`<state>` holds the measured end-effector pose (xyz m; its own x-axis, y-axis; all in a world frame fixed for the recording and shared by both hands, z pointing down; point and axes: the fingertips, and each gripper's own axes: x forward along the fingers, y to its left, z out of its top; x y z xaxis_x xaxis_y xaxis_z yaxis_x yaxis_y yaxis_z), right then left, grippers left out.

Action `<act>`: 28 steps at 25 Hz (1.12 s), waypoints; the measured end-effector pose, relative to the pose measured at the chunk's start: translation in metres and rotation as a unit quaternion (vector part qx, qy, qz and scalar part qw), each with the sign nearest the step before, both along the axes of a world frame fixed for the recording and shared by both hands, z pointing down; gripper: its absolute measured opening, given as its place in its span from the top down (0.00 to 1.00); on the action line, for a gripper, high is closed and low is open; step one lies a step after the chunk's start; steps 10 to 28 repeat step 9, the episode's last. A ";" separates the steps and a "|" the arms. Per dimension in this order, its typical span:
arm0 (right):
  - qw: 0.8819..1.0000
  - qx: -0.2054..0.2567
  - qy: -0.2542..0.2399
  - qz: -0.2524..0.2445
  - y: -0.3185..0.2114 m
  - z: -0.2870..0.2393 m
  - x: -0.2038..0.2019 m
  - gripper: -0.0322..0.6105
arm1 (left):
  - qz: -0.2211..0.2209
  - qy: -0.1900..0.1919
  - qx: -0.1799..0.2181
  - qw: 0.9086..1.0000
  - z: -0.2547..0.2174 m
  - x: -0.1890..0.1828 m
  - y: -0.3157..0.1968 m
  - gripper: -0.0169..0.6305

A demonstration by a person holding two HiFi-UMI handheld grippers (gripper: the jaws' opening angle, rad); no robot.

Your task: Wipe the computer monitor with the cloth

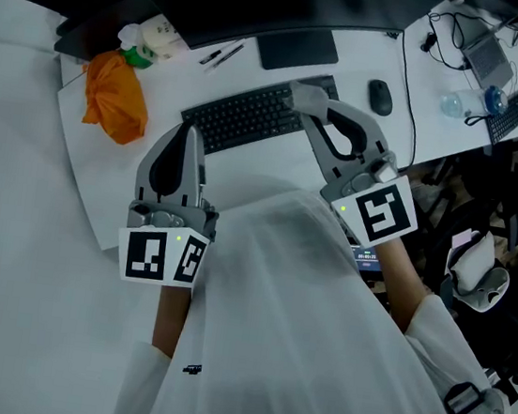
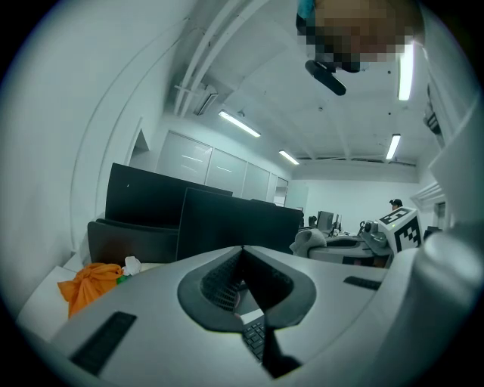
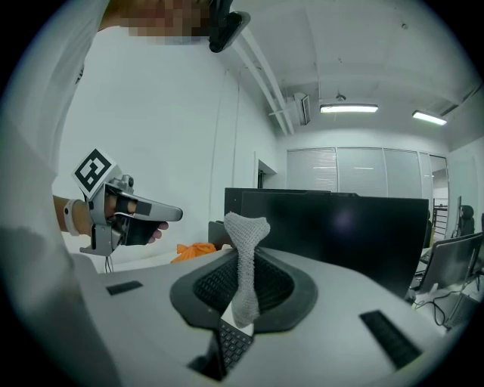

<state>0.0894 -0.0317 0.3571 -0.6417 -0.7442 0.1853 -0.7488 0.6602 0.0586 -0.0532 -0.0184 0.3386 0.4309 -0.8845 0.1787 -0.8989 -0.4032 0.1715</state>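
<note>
At an office surface (image 1: 245, 166), I hold both tongs low over the keyboard (image 1: 247, 115), short of the dark computer monitor (image 1: 248, 1) standing at the far edge. The right tongs (image 1: 304, 95) are clamped on the cloth (image 3: 243, 253), a grey knit strip pinched upright between the jaws, with only a small flared end showing above them. The left tongs (image 2: 242, 249) are pressed together with nothing in them, on the left and nearer to me than the right pair.

Wiping has not begun, as I judge it, and the risks lie in the reach ahead. With so little cloth standing past the jaws, their hard tips could meet the screen first and mark it, or the narrow strip could slip out under pressure. An orange bag (image 1: 115, 97) and what looks like a small bottle (image 1: 140, 44), though it is hard to make out, sit at the far left and could be knocked by a wide sweep.
</note>
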 end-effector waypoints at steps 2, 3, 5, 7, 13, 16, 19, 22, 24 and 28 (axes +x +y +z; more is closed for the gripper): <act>1.000 0.000 0.001 0.000 0.000 0.001 0.000 0.90 | -0.001 0.000 0.000 1.000 0.000 0.001 0.001 0.95; 1.000 -0.001 0.001 -0.001 0.000 0.001 0.000 0.90 | -0.001 0.000 0.000 1.000 0.000 0.001 0.001 0.95; 1.000 0.000 -0.001 -0.002 0.001 0.000 0.000 0.90 | 0.000 -0.001 -0.001 1.000 0.000 0.003 0.001 0.95; 1.000 0.000 -0.002 -0.003 0.002 -0.001 0.000 0.90 | 0.002 -0.001 -0.002 1.000 0.000 0.006 0.001 0.95; 1.000 0.001 -0.002 -0.004 0.003 -0.003 0.000 0.90 | 0.004 -0.001 -0.003 1.000 -0.001 0.008 0.002 0.95; 1.000 0.001 -0.002 -0.004 0.003 -0.003 0.000 0.90 | 0.004 -0.001 -0.003 1.000 -0.001 0.008 0.002 0.95; 1.000 0.001 -0.002 -0.004 0.003 -0.003 0.000 0.90 | 0.004 -0.001 -0.003 1.000 -0.001 0.008 0.002 0.95; 1.000 0.001 -0.002 -0.004 0.003 -0.003 0.000 0.90 | 0.004 -0.001 -0.003 1.000 -0.001 0.008 0.002 0.95; 1.000 0.001 -0.002 -0.004 0.003 -0.003 0.000 0.90 | 0.004 -0.001 -0.003 1.000 -0.001 0.008 0.002 0.95; 1.000 0.001 -0.002 -0.004 0.003 -0.003 0.000 0.90 | 0.004 -0.001 -0.003 1.000 -0.001 0.008 0.002 0.95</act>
